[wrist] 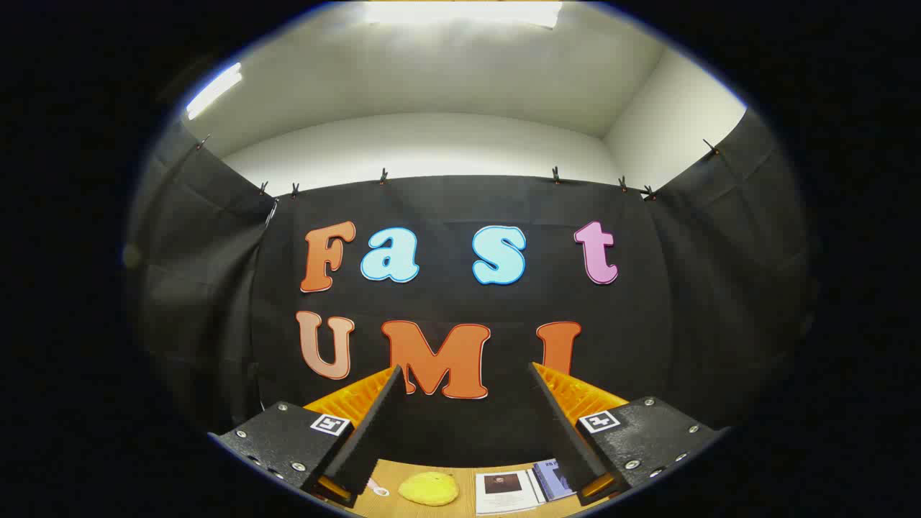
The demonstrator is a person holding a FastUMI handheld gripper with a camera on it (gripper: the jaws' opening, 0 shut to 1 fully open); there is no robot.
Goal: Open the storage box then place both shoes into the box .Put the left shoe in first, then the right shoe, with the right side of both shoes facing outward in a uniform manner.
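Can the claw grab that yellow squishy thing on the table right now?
Probably not yet. The claw is open and pointing up at the booth's wall, with nothing between its fingers. The yellow thing lies low on the wooden table, beneath the fingers. Nothing blocks it, but the claw would need tipping down first.

Claw (466, 374) raised, fingers (374, 424) spread wide apart with nothing between them, aimed at the black cloth wall (460, 201) clipped along its top edge. Below, between the finger bases, a wooden counter (464, 478) carries a yellow soft object (429, 488), a small white item (378, 490), and printed booklets (514, 489) lying flat, side by side.
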